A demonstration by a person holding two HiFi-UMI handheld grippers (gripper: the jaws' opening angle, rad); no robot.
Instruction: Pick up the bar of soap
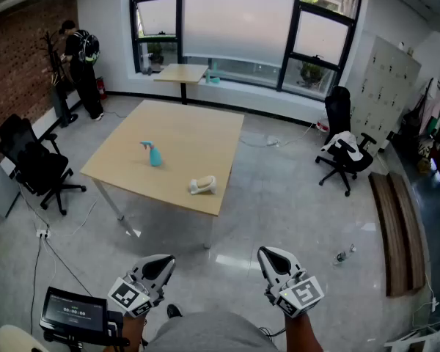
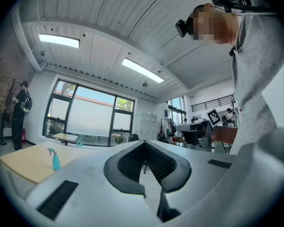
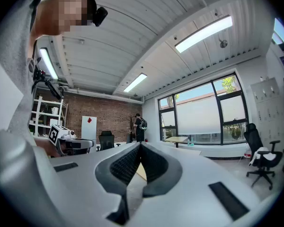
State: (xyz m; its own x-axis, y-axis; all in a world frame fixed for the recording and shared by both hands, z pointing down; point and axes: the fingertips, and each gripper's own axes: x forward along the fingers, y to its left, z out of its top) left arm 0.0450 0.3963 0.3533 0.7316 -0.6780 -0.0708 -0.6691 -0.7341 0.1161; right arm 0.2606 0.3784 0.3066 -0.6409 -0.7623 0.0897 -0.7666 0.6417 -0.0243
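The left claw [image 1: 160, 265] and right claw [image 1: 271, 257] are closed on nothing and held level by the person's body, likely because the cream bar of soap [image 1: 202, 185] lies well off, near the front edge of the light wooden desk [image 1: 183, 127].

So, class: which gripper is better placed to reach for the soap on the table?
Left, marginally: the soap lies slightly nearer the left gripper than the right gripper; both are shut and far off.

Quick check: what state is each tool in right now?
Left tool: closed, nothing between its jaws.
Right tool: closed, nothing between its jaws.
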